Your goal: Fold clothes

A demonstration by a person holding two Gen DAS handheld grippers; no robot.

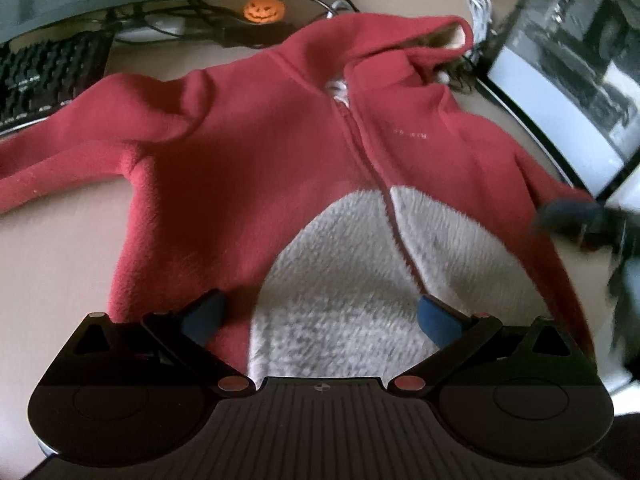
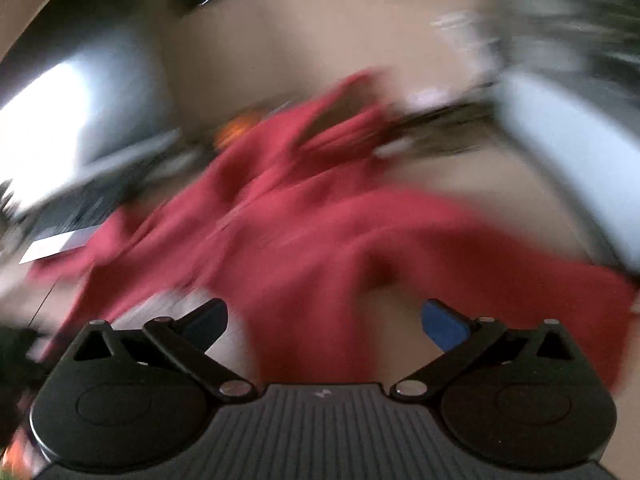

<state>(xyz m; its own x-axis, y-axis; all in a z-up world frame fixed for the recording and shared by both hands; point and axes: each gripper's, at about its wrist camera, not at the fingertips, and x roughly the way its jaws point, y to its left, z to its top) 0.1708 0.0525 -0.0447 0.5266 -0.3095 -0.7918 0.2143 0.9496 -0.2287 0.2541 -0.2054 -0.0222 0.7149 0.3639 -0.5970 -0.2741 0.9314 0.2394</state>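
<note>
From the left wrist, a red hooded jacket with a cream fleece belly lies front-up and spread on a beige desk, a keyboard, cables and a pumpkin figure crowding the far edge and a framed picture on the right; bare desk remains at the near left, and the left gripper hangs over the hem, fingers spread, holding nothing. The right wrist view is badly blurred: the right gripper, fingers wide apart and empty, hangs over the jacket's red cloth with bare desk beyond.
</note>
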